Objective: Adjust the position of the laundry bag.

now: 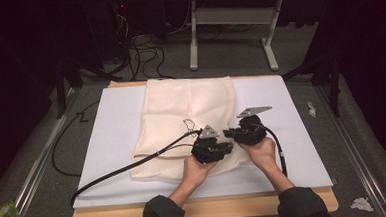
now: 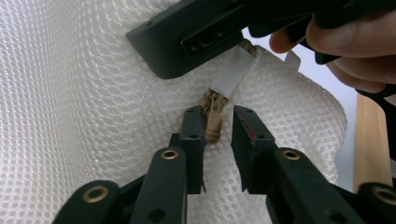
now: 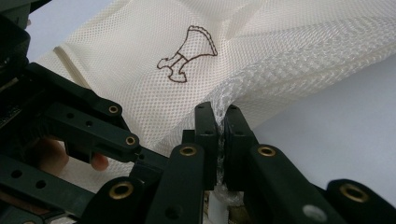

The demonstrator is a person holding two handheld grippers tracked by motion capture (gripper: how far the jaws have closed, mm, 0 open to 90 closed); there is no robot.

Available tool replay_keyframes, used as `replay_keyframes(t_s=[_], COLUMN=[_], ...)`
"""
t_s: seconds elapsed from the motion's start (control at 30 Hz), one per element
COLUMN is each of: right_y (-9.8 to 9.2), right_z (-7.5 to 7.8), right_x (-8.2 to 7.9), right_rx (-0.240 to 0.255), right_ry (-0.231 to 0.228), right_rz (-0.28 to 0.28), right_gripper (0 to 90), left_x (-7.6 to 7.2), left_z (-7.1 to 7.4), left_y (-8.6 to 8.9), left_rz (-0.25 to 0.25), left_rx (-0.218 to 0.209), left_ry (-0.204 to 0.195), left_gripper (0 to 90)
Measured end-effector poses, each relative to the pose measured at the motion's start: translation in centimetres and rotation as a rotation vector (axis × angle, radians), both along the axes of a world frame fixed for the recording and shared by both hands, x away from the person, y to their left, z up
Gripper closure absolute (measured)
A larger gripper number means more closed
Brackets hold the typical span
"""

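Cream mesh bag [image 1: 189, 118] (brown emblem [image 3: 187, 53]), tan zipper pull [image 2: 213, 123], black fingers [image 2: 194, 135].

One mesh bag [image 1: 187, 124], one zipper pull [image 2: 213, 125], two grippers, one table [image 1: 112, 142].

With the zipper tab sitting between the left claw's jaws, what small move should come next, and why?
Probably close the left claw onto the tan zipper tab: it sits between the jaws, with a gap showing on one side. The right claw already pinches the mesh bag beside it, so the bag looks braced for pulling.
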State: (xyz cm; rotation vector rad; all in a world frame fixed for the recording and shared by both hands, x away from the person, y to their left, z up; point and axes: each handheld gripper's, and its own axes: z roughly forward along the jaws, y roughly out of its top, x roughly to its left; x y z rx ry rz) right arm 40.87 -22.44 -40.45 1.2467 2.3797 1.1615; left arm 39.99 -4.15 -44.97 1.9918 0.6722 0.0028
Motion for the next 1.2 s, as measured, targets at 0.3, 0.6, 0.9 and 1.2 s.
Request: replay_keyframes(t_s=[0.3,0.6,0.9,1.2], right_y=[-0.2,-0.6,-0.8,-1.1], right_z=[0.0,0.0,-0.2,-0.3], right_x=[-0.1,-0.2,-0.3,-0.4], right_rx=[0.001,0.002,-0.006,-0.016], right_ry=[-0.002,-0.009,-0.01,-0.01], right_rz=[0.008,0.014,0.015,0.016], right_gripper=[88.2,88.2,88.2,88.4], left_x=[0.1,-0.1,-0.2,-0.2], left_z=[0.3,0.7,0.7,0.8], left_y=[0.1,0.4,0.4,0.6], left_rz=[-0.022,-0.031,-0.031,-0.032], left_rx=[0.009,0.018,0.031,0.046], left_ry=[0.0,-0.008,-0.006,-0.01], left_gripper=[86.9,87.2,87.3,87.3])
